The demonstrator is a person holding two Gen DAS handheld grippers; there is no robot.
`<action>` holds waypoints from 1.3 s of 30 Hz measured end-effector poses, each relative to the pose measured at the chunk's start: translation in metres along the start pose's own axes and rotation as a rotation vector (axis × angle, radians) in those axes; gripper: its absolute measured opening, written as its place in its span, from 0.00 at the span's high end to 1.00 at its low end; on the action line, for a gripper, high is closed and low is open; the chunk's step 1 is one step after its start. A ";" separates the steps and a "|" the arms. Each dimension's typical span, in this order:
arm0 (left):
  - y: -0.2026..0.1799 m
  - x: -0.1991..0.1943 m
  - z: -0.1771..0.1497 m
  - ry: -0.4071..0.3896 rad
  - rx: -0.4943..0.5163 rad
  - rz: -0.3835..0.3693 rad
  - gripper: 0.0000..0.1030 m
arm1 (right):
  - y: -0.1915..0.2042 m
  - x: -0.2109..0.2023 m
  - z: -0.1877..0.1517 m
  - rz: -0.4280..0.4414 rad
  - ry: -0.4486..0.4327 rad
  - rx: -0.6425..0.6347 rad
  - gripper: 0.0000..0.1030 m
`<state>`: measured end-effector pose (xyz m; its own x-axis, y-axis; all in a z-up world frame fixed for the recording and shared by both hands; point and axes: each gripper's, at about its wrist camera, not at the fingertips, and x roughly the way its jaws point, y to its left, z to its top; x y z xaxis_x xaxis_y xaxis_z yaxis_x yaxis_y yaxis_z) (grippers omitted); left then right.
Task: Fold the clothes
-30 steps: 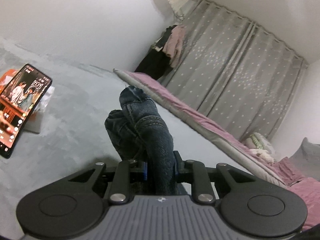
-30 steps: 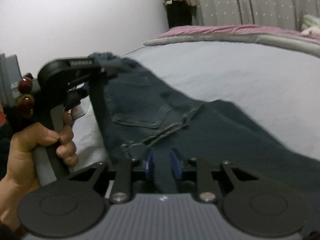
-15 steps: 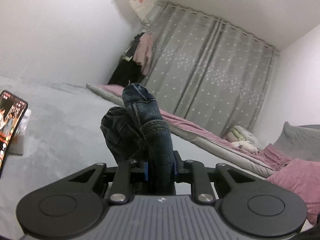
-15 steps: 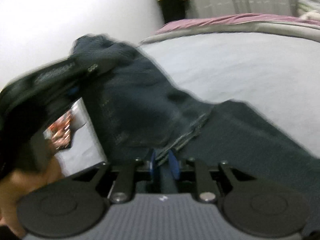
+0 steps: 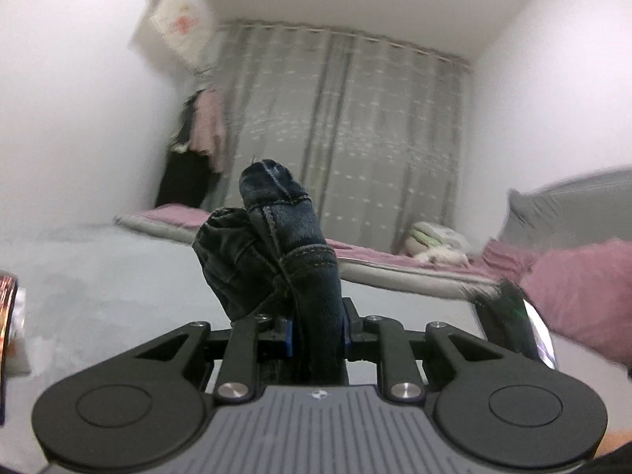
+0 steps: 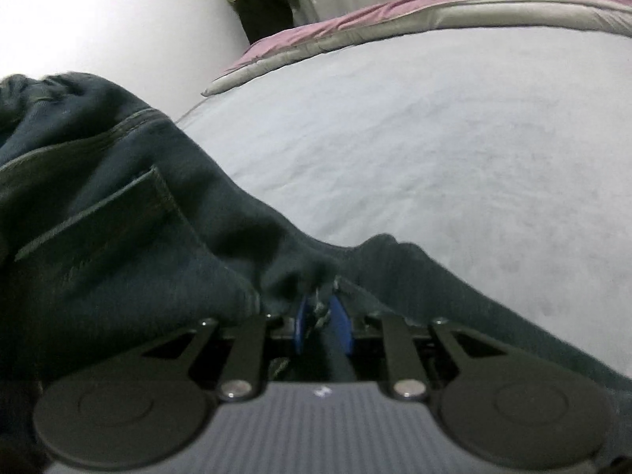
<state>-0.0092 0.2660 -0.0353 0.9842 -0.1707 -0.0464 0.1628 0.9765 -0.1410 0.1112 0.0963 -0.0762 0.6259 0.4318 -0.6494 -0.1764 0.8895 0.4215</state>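
Dark blue jeans (image 6: 130,213) drape across the left and lower part of the right wrist view, a back pocket showing, the rest lying on a pale grey bed cover (image 6: 434,138). My right gripper (image 6: 322,326) is shut on a seam of the jeans near the crotch. In the left wrist view, my left gripper (image 5: 316,326) is shut on a bunched waistband fold of the jeans (image 5: 276,245), which sticks up above the fingers, lifted over the bed cover (image 5: 98,276).
A phone (image 5: 8,316) lies at the far left edge on the bed. A pink and grey quilt (image 5: 375,264) runs along the far side, pink pillows (image 5: 572,288) at right. Grey curtains (image 5: 335,138) and hanging clothes (image 5: 201,134) stand behind.
My left gripper has swung to the right and tilted up with the jeans; the phone slid to the frame's left edge. The jeans now fill more of the right wrist view, hiding the hand and other gripper.
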 end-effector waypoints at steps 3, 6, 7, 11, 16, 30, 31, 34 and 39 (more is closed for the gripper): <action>-0.013 -0.010 0.000 0.011 0.084 -0.066 0.81 | -0.011 -0.015 0.002 0.047 -0.003 0.053 0.69; -0.026 -0.018 -0.001 0.030 0.151 -0.130 0.82 | -0.029 -0.035 0.000 0.079 -0.009 0.132 0.59; -0.032 -0.020 -0.001 0.039 0.176 -0.153 0.82 | -0.036 -0.042 -0.001 0.086 -0.014 0.156 0.57; -0.049 -0.026 -0.005 0.099 0.262 -0.241 0.82 | -0.067 -0.076 -0.004 0.109 -0.037 0.271 0.53; -0.072 -0.031 -0.013 0.214 0.375 -0.340 0.81 | -0.113 -0.113 -0.016 0.142 -0.065 0.445 0.50; -0.102 -0.054 -0.008 0.465 0.498 -0.603 0.47 | -0.172 -0.166 -0.052 0.209 -0.135 0.608 0.44; -0.100 -0.055 -0.004 0.475 0.479 -0.628 0.45 | -0.170 -0.165 -0.051 0.213 -0.121 0.609 0.45; -0.088 -0.052 0.009 0.469 0.360 -0.651 0.44 | -0.168 -0.161 -0.051 0.225 -0.071 0.623 0.46; -0.060 -0.033 0.026 0.426 0.174 -0.626 0.44 | -0.163 -0.159 -0.054 0.274 -0.007 0.619 0.50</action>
<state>-0.0498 0.2167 0.0005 0.5998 -0.6985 -0.3902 0.7227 0.6823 -0.1104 -0.0007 -0.1095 -0.0764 0.6258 0.6266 -0.4645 0.1369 0.4981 0.8563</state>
